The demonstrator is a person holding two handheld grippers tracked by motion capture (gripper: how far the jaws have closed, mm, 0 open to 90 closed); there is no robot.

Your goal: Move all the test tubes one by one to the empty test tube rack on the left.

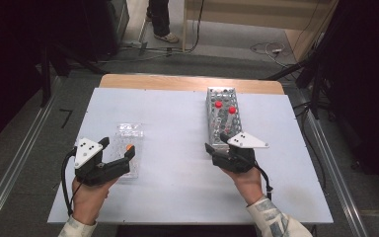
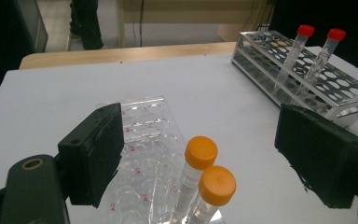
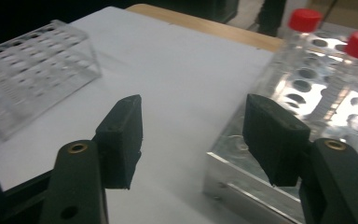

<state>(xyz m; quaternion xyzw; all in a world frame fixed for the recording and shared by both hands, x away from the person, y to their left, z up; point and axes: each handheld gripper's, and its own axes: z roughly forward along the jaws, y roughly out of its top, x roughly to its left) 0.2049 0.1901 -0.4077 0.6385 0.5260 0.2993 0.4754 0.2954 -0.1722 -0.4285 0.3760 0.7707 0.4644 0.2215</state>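
A clear plastic rack point(image 1: 130, 133) lies at the table's left and holds two orange-capped tubes point(image 2: 200, 153) standing upright at its near end. My left gripper point(image 1: 117, 147) is open around that near end, and its jaws stand either side of the tubes without touching them point(image 2: 199, 122). A metal rack point(image 1: 222, 121) at the right holds two red-capped tubes point(image 1: 225, 107). My right gripper point(image 1: 223, 144) is open at the metal rack's near end. One jaw is over the rack's corner point(image 3: 193, 122), and nothing is between the jaws.
The white table point(image 1: 177, 128) has a wooden strip along its far edge point(image 1: 187, 83). A person's legs point(image 1: 160, 19) stand on the floor beyond. Cables point(image 1: 271, 49) lie on the floor at the back right. The two racks sit well apart.
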